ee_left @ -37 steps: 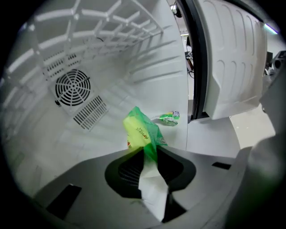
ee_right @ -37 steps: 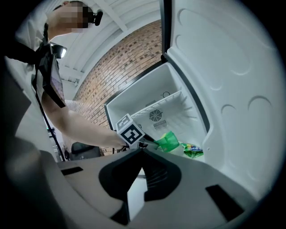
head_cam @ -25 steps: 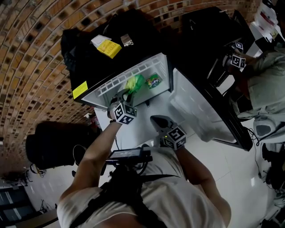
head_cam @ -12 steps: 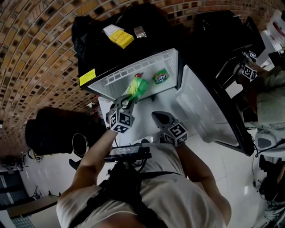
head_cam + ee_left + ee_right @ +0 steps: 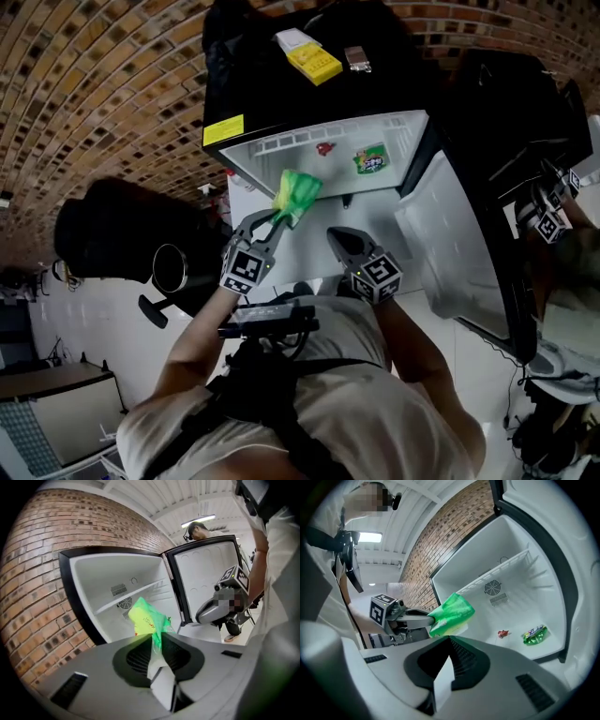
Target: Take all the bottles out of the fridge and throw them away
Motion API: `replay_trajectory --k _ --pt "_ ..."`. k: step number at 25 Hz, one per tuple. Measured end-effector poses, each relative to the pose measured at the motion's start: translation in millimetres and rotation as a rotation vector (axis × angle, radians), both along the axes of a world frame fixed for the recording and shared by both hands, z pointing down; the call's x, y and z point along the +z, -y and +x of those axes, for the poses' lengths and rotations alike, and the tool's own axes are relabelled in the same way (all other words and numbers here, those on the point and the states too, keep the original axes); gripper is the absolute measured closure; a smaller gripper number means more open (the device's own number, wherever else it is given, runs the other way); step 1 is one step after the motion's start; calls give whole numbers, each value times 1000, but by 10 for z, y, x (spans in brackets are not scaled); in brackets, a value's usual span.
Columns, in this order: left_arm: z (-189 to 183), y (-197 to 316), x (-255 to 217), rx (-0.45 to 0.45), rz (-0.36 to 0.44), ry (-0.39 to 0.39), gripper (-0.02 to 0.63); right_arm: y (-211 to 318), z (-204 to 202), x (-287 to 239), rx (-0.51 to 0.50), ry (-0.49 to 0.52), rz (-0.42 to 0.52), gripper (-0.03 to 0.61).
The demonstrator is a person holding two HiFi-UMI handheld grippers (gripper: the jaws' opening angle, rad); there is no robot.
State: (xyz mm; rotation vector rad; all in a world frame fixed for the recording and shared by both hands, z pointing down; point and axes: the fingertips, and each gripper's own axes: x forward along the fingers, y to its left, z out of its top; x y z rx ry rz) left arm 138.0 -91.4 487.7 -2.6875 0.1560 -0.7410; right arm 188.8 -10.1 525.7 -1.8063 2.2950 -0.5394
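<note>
bottles: none can be made out in any view; what has come out is a packet.
right gripper (image 5: 334, 234): jaws together on nothing, held low before the person's chest on a bent arm, nose toward the fridge.
left gripper (image 5: 272, 223): jaws nearly together, pinching one edge of a crinkled bright-green plastic packet (image 5: 298, 195); forearm stretched forward, tips angled up.
just changed: a second ago that packet sat in the cabinet's mouth; now it hangs clear in front of it, so one item is out and probably bound for the bin.
open black fridge with a white lining (image 5: 281, 146): a green printed snack packet (image 5: 372, 160) and a small red wrapper (image 5: 324, 148) lie inside, well apart from both grippers.
task: judged early, no bottle yet in hand.
</note>
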Motion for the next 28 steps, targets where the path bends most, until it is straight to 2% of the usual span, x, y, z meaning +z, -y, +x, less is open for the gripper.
replay_trajectory --k 9,16,22,28 --pt "-722 50 8 -122 -173 -138 554 320 -452 -20 -146 -18 -1 589" --pt "-1262 396 34 -246 -371 -322 557 531 -849 -37 -201 -36 -28 590" --pt "-1578 582 82 -307 -389 -366 557 768 -1168 -146 -266 -81 -31 591" --pt "-2127 890 139 -394 -397 -372 558 1088 -1639 -253 -318 -112 -24 591"
